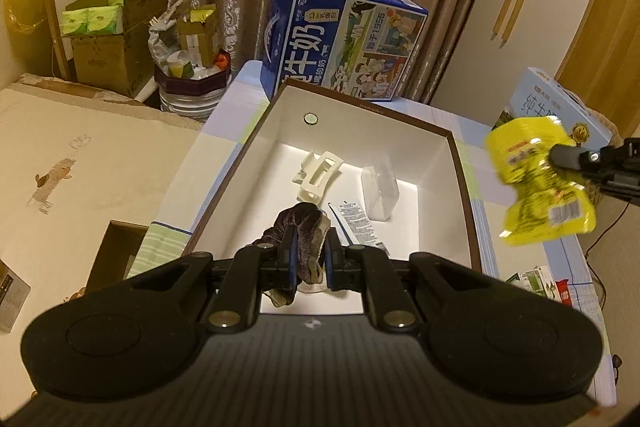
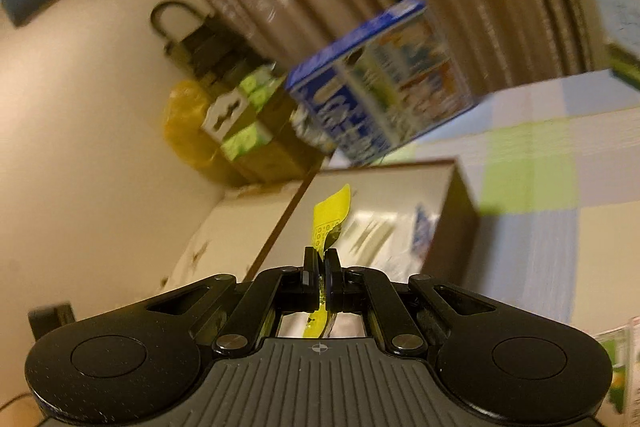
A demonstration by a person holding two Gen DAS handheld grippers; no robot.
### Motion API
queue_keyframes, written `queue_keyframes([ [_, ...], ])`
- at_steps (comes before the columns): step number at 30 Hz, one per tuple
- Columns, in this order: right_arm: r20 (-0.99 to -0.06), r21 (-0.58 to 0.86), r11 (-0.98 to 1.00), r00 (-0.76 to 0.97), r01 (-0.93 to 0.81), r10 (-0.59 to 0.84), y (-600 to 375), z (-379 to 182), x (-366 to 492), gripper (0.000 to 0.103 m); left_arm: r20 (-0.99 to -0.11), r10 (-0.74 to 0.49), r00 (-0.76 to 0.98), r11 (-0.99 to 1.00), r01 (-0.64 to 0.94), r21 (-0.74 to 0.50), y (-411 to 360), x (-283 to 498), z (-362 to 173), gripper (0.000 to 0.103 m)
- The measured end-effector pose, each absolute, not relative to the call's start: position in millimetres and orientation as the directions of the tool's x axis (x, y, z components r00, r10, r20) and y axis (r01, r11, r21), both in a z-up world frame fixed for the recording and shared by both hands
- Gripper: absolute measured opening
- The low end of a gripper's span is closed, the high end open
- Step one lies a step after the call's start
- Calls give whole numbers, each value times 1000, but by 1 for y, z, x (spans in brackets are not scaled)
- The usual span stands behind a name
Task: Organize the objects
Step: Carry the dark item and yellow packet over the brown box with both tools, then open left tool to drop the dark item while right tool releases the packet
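Observation:
An open brown-rimmed box point(image 1: 464, 183) with a white inside stands on the table. In it lie a white hair claw point(image 1: 318, 175), a clear plastic case point(image 1: 380, 193) and a small printed sachet point(image 1: 356, 227). My left gripper point(image 1: 310, 253) is shut on a dark velvet scrunchie point(image 1: 306, 227) over the box's near end. My right gripper point(image 2: 320, 267) is shut on a yellow snack packet point(image 2: 332, 217), seen edge-on. In the left wrist view the packet point(image 1: 536, 183) hangs in the air right of the box, held by the right gripper point(image 1: 564, 157).
A blue milk carton box point(image 1: 340, 43) stands behind the brown box and a pale blue one point(image 1: 560, 107) at the right. Small packets point(image 1: 540, 281) lie at the table's right edge. A bed point(image 1: 80, 167) is left, with cardboard boxes point(image 1: 116, 39) and a bin point(image 1: 192, 83) behind.

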State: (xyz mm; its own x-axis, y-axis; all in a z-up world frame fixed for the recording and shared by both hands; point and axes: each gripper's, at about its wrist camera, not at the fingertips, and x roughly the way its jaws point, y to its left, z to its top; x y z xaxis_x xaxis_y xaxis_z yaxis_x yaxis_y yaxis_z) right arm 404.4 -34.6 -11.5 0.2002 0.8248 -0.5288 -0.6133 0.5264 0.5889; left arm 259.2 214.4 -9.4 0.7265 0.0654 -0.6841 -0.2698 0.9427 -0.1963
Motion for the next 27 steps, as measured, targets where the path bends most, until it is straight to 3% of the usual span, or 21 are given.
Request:
queue_keyframes([
  [9,-727,462,554,63,-692,684,44,-62,383,0,-733,30,680,942,-265,-207,227,266,-31,10],
  [14,-819,347,598,77,-723,569,67,-91,376,0,-754,15,656,941,-265,-212,232,268,-42,10],
  [27,-846,353,639,57,-683,529,77,-111,385,0,-793,-10,609,943,-259,-211,236,277,-63,10],
])
